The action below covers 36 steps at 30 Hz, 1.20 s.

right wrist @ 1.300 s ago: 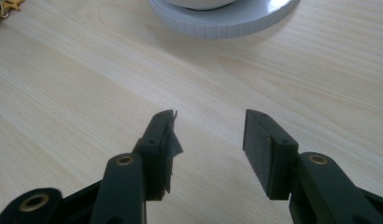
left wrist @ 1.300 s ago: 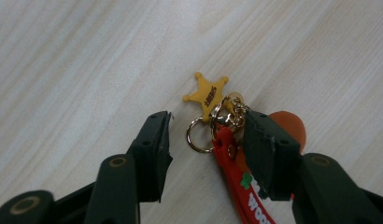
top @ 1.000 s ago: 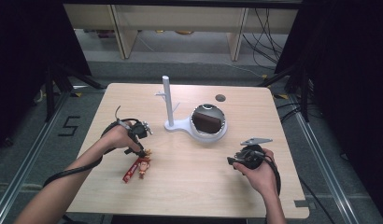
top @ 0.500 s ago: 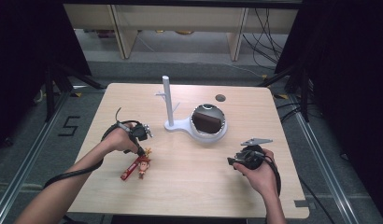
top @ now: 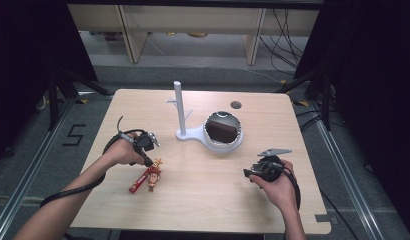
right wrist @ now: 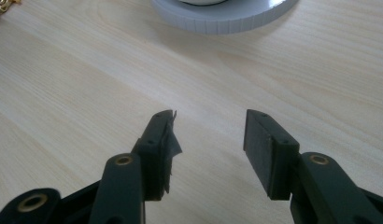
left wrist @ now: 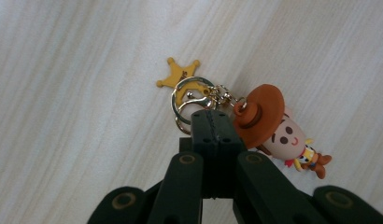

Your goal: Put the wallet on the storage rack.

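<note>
A cowboy-figure keychain [top: 152, 176] with a red strap lies on the wooden table [top: 203, 205] at the front left. In the left gripper view its brown-hatted figure [left wrist: 283, 135], yellow star charm [left wrist: 178, 74] and metal ring [left wrist: 189, 95] lie flat on the wood. My left gripper [left wrist: 210, 123] points down at it with its jaws pressed together on the near side of the ring; the high view shows this gripper [top: 152, 162] at the keychain's top end. My right gripper [top: 248, 173] rests at the front right, and in its own view the right gripper [right wrist: 208, 135] stands open over bare wood.
A white stand [top: 179, 107] with an upright pole and short pegs rises mid-table. Its base holds a round tilted mirror [top: 223, 129], and the base's rim [right wrist: 222, 18] lies ahead of my right gripper. A small dark disc [top: 236, 105] sits near the far edge.
My left hand has shifted slightly over the keychain's top end. The keychain and the right hand have stayed where they were.
</note>
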Available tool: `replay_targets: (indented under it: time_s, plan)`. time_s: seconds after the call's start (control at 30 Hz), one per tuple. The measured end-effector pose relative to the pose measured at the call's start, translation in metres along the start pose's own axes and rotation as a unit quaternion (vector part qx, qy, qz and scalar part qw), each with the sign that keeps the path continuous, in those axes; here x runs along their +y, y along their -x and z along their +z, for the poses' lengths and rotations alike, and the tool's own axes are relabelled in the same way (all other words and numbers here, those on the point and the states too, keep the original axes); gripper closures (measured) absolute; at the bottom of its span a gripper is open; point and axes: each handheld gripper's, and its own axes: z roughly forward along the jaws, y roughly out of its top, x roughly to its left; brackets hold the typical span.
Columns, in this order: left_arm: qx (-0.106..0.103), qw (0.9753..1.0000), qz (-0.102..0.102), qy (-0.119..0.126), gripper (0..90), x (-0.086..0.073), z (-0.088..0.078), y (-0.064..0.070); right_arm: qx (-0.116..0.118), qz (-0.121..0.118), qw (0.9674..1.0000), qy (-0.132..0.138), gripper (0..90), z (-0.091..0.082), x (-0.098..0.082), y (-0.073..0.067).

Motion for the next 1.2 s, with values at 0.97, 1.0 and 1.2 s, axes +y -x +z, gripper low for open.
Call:
replay_targets:
  time_s: [0.97, 1.0, 1.2]
  plan:
    - [-0.042, 0.9978, -0.050, -0.007, 61.2, 0.014, 0.019, -0.017, 0.000, -0.001, 0.9994, 0.035, 52.8, 0.005, -0.001, 0.000]
    - [-0.053, 0.9968, -0.059, -0.011, 62.0, 0.014, 0.020, -0.018, 0.002, -0.002, 0.9996, 0.028, 52.7, 0.004, -0.001, 0.000]
    - [-0.050, 0.9971, -0.055, -0.019, 84.4, 0.014, 0.024, -0.013, -0.002, -0.016, 0.9999, -0.001, 52.7, -0.002, 0.001, 0.002]
